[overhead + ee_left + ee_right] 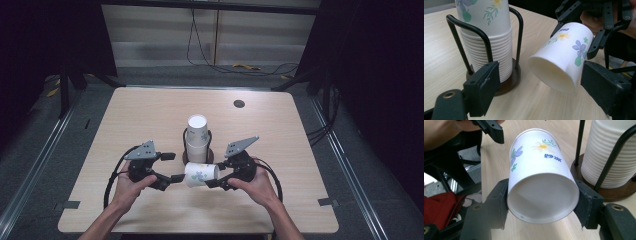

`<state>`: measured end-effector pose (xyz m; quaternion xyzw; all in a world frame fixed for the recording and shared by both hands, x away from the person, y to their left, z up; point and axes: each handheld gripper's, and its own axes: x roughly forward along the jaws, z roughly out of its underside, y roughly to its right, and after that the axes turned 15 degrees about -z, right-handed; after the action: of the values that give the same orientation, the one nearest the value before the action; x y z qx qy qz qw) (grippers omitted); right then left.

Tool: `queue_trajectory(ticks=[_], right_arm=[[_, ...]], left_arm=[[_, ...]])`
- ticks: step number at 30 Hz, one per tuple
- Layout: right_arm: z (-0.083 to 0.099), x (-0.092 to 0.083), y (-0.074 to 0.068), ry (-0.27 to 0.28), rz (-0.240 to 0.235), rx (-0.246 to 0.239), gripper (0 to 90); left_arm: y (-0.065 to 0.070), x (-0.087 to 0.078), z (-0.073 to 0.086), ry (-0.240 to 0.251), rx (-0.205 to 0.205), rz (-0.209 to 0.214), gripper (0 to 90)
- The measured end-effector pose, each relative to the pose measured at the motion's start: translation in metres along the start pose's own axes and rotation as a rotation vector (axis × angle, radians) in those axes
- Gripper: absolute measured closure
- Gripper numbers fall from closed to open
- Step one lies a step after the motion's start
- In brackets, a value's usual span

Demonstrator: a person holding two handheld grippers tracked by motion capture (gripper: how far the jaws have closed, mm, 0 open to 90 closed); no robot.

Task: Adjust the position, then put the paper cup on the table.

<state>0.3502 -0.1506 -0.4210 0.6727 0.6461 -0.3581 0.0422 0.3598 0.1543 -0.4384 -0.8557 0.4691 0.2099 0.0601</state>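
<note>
A dark-curtained room with grey floor and trailing cables frames a pale wood-grain worktop (150, 120) with rounded corners, where one paper cup is held between two hand-held tools. At left, the left tool (176, 178), black with a grey three-cornered plate on top, lies low over the worktop in the person's left hand (129, 186), forearm angled in from the bottom edge; its jaws stand released, spread to either side of the cup's open mouth without touching it in the left gripper view, apparently lined up to take over the rim. In the middle, the loose white paper cup printed with blue and yellow flowers (201, 174) hangs on its side just above the worktop, mouth toward the left tool. Behind it, near but apart, a tall stack of matching white paper cups (197, 140) stands upright in a black wire holder on a round dark wooden base (507, 83), the likely source of the single cup. At right, the right tool (213, 182) is clenched on the cup's base end, pads pressing both sides in the right gripper view; the right hand (256, 184) holds it level, wrist bent inward, seemingly presenting the cup for a handover.
</note>
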Motion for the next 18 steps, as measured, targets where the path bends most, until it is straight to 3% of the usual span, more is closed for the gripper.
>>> queue_trajectory(ticks=[9, 12, 18], right_arm=[[-0.0001, -0.0019, 0.0001, 0.052, -0.01, -0.012, 36.5], [-0.0011, -0.0018, 0.0008, 0.079, -0.034, -0.01, 36.6], [-0.0016, 0.001, -0.0001, 0.087, -0.03, -0.018, 36.7]], left_arm=[[0.0007, -0.0028, -0.0014, 0.026, -0.008, 0.012, 15.8], [0.0014, -0.0021, -0.001, 0.024, -0.006, 0.017, 15.8], [0.001, -0.0061, -0.0025, 0.043, -0.02, 0.02, 15.8]])
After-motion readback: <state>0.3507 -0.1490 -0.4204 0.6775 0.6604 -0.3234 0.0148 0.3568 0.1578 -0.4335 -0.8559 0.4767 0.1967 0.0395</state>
